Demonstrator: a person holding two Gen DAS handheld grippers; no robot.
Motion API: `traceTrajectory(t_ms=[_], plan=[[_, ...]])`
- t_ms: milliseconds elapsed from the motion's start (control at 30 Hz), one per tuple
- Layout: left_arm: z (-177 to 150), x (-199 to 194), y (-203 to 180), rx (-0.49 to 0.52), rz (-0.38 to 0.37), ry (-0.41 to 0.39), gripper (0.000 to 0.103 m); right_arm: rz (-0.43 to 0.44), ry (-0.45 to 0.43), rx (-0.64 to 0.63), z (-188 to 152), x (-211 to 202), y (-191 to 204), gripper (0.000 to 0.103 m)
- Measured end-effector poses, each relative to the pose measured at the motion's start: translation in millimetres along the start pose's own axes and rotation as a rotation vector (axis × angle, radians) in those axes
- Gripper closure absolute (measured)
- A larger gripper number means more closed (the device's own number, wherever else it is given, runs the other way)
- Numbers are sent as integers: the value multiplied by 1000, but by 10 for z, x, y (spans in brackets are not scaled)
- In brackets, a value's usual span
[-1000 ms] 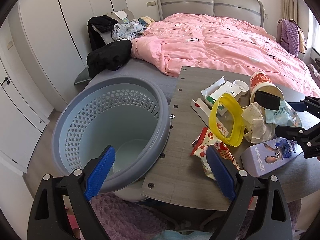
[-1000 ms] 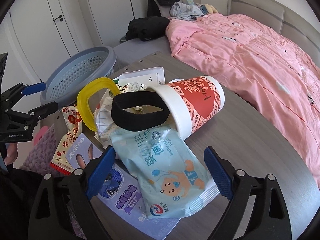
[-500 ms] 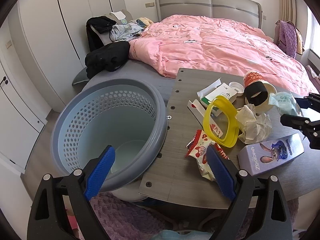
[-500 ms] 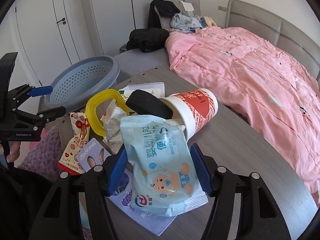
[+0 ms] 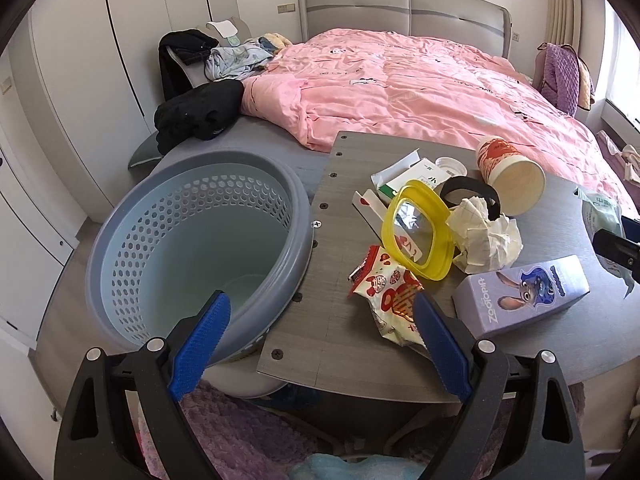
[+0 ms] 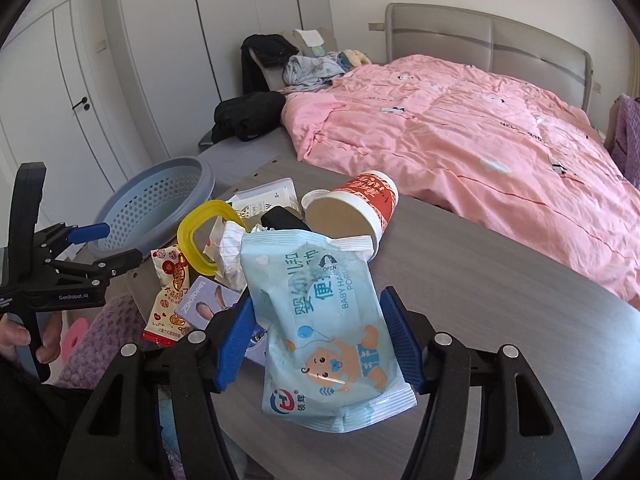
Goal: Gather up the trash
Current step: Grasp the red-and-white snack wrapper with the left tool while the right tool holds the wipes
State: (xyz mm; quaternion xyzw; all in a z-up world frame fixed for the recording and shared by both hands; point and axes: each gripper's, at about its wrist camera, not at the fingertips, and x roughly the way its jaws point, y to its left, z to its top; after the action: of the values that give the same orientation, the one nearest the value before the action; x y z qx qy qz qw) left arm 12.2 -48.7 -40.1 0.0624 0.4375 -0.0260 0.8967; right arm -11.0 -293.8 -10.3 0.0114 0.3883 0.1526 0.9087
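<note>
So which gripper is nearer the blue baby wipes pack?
Right. The right gripper is shut on the wipes pack; the left gripper hangs open by the basket.

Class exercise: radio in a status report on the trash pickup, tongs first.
Right tongs shut on wipes pack, clear of the table. Left tongs open, empty, beside the basket. Basket mouth unobstructed.

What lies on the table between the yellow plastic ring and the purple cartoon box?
In the left wrist view, a crumpled white paper ball lies between the yellow plastic ring and the purple cartoon box.
</note>
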Motion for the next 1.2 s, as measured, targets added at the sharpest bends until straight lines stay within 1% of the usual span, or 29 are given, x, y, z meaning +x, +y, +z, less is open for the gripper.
traceTrajectory(t_ms=[233,300,400,600,733,800,867,967,1200], plan=[[-36,-36,-41,1,-25,-3,15,-70,-30,130,-265,-133,43,42],[-59,-34,-50,-1,-30,3,15,-93,-40,170,-342,-154,43,42],[-91,-22,-60,-3,-43,19,15,-106,-51,221,-422,-182,50,42],[-120,1,-147,-10,-65,39,15,-136,-71,231,-503,-234,149,42],[-159,107,-279,2,-86,77,15,-122,-80,250,-531,-240,174,42],[-187,165,-339,15,-80,91,15,-117,-87,266,-547,-252,155,42],[-220,240,-389,32,-59,109,15,-112,-94,280,-558,-271,130,42],[-254,324,-381,39,-40,135,15,-107,-100,289,-564,-293,94,42],[-299,362,-180,49,26,121,15,-92,-109,282,-546,-308,147,42]])
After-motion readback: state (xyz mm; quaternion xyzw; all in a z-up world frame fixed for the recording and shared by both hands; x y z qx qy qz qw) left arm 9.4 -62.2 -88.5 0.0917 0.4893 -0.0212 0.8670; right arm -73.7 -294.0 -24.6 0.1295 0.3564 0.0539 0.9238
